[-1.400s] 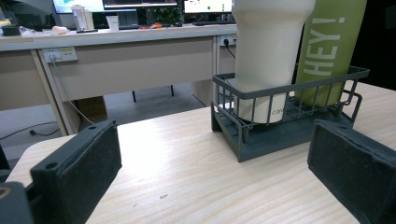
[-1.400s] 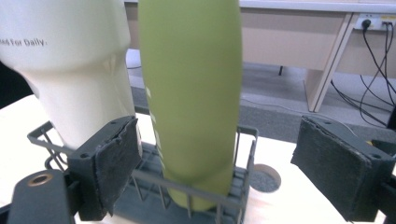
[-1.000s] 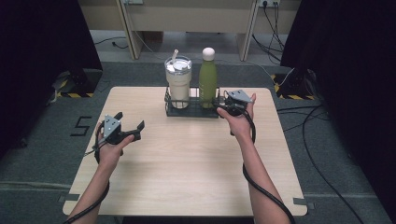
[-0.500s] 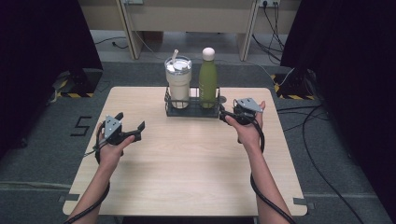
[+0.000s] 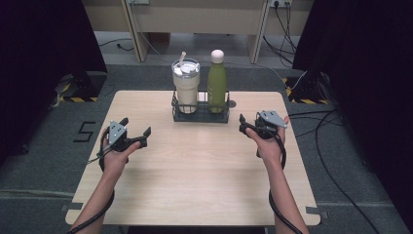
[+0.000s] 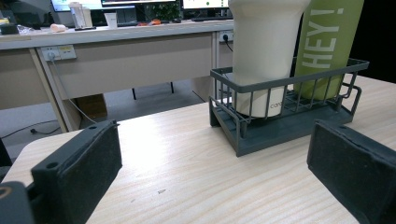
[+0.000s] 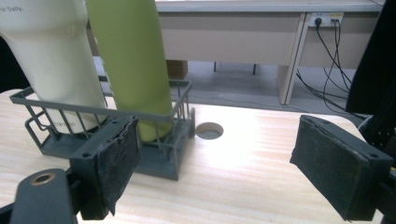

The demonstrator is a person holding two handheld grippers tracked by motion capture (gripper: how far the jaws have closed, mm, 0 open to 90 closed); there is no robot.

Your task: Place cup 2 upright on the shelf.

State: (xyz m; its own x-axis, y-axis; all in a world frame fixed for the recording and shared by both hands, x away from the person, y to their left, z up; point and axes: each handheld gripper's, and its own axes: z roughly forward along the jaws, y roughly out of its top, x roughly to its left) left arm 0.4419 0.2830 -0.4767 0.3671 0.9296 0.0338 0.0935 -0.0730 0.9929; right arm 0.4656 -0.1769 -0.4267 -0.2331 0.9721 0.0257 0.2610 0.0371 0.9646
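A dark wire rack [image 5: 199,117] stands at the back middle of the wooden table [image 5: 195,185]. It holds a cream tumbler [image 5: 185,87] with a straw on the left and a green bottle [image 5: 216,83] with a white cap on the right. My left gripper [image 5: 136,126] hovers open at the table's left, pointing toward the rack [image 6: 280,135], tumbler [image 6: 264,51] and bottle [image 6: 327,46]. My right gripper [image 5: 242,124] is open just right of the rack [image 7: 163,158], with nothing between its jaws. The bottle [image 7: 130,60] and tumbler [image 7: 51,60] stand close ahead of it.
A round cable hole [image 5: 232,104] sits in the table behind the rack's right end. Beyond the table's far edge are desks [image 5: 195,19], wall sockets and floor cables [image 5: 336,146]. Dark curtains [image 5: 44,48] hang on both sides. A "5" mark [image 5: 85,131] is on the floor at left.
My right gripper has drawn back from the rack's right end, moving right and toward the person. The left gripper has stayed about where it was.
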